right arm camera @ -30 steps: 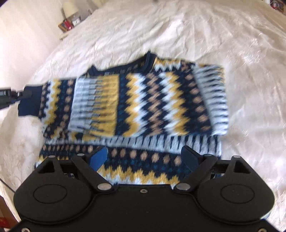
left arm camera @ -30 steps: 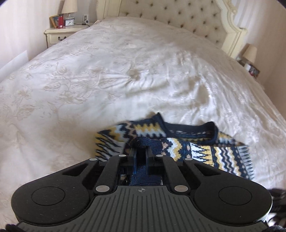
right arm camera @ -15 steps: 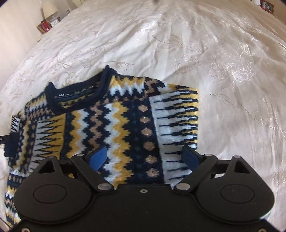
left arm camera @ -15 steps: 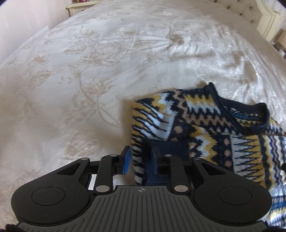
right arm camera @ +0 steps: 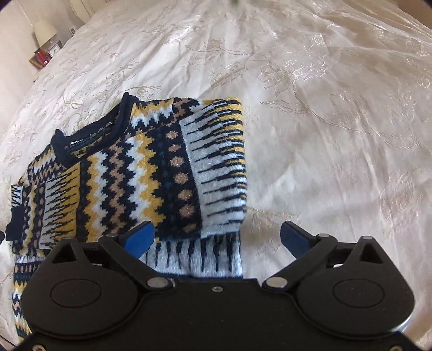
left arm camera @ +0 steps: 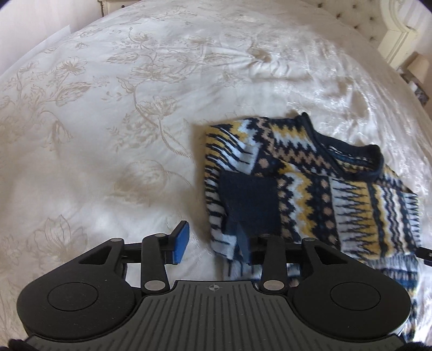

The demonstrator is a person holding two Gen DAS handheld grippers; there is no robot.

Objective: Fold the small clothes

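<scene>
A small knitted sweater (left arm camera: 310, 189) in navy, yellow, white and tan zigzags lies on the bed, both sleeves folded in over its front. Its navy cuff (left arm camera: 249, 202) rests on the chest. My left gripper (left arm camera: 213, 245) is open and empty, right pad at the sweater's near-left edge, left pad over bare bedspread. In the right wrist view the sweater (right arm camera: 140, 172) lies left of centre. My right gripper (right arm camera: 218, 239) is open and empty, above its lower right corner.
The cream floral bedspread (left arm camera: 108, 121) covers the bed all around the sweater. A tufted headboard (left arm camera: 378, 24) is at the far right. A nightstand with a lamp (right arm camera: 44, 43) stands beyond the bed's far left corner.
My left gripper has opened and let go of the navy cuff, which now lies on the sweater's front. My right gripper has shifted right over the sweater, still open.
</scene>
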